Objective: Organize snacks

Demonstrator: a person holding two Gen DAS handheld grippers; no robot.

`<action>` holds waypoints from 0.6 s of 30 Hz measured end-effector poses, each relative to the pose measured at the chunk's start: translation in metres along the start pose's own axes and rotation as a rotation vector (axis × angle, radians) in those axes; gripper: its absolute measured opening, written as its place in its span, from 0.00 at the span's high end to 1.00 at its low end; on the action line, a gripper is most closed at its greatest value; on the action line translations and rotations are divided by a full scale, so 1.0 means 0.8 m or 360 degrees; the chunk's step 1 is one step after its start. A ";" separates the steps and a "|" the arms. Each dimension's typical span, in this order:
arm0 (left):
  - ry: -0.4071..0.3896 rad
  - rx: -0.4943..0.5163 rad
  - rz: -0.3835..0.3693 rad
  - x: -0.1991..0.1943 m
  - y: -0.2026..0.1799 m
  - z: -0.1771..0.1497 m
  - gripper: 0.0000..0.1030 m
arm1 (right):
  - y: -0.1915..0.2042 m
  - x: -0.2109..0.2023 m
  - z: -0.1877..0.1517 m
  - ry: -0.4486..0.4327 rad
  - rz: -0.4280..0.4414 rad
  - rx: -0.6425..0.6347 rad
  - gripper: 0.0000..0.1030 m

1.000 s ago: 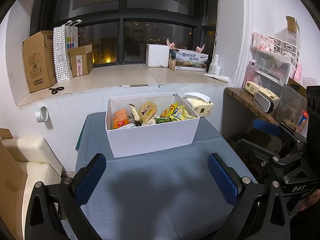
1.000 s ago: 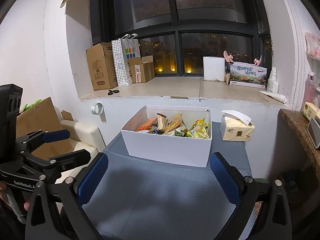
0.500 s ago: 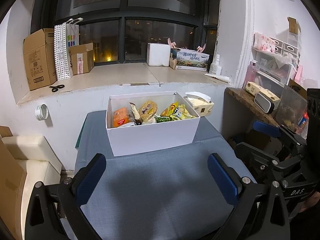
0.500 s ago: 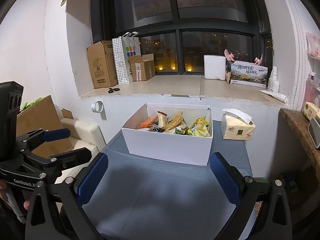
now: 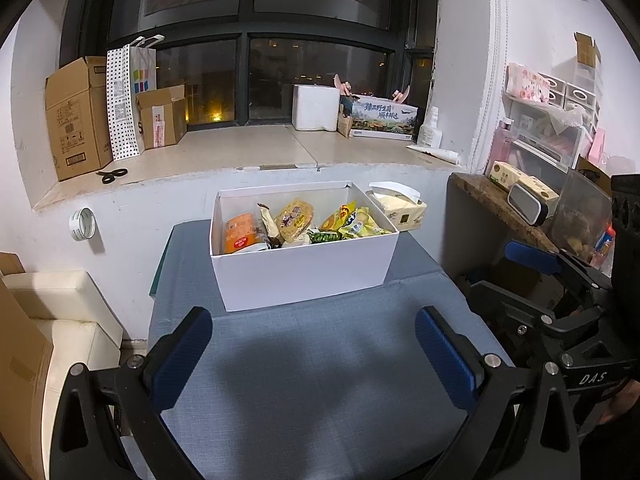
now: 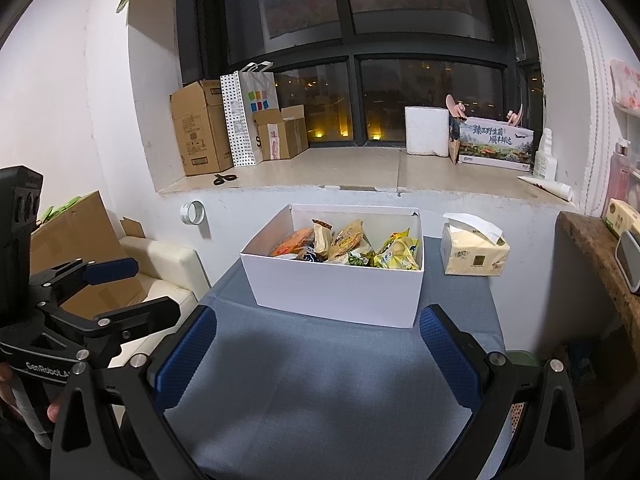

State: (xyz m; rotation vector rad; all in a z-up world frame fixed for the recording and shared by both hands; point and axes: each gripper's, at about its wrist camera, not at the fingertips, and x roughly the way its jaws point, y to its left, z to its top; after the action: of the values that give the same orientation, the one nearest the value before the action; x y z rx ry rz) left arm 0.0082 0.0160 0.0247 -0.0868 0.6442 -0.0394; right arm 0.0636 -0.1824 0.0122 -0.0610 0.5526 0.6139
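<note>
We hold our left tongs spread wide with nothing between the blue pads, poised above the near part of the desk, which is covered in a grey-blue cloth. Our right tongs are parted just as wide and equally empty, over the same stretch of cloth. Each pair shows at the edge of the other's view, held beside the desk rather than over it. Ahead of both, towards the far side of the desk, stands the white box, open at the top, and the snacks all lie inside it: an orange packet at the left end, a brown wrapped biscuit propped in the middle, a green packet low at the front, and yellow packets at the right end. Just beside the box on its right, a tissue pack sits on the desk with a sheet sticking up. Behind the desk runs a windowsill carrying cardboard boxes, a dotted paper bag and scissors.
</note>
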 end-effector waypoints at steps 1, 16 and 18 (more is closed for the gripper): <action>0.0000 0.0001 0.0001 0.000 0.000 -0.001 0.00 | -0.001 0.000 0.000 0.0001 -0.0001 0.0004 0.00; 0.0004 -0.0022 -0.0007 0.001 0.004 0.001 0.00 | -0.004 0.002 0.000 0.0017 -0.0009 0.0020 0.00; 0.0006 -0.0024 -0.0008 0.001 0.004 0.001 0.00 | -0.004 0.002 0.001 0.0017 -0.0009 0.0020 0.00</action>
State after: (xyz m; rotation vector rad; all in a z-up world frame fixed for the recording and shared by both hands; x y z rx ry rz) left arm 0.0091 0.0191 0.0246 -0.1027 0.6482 -0.0396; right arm 0.0664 -0.1840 0.0115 -0.0544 0.5665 0.6048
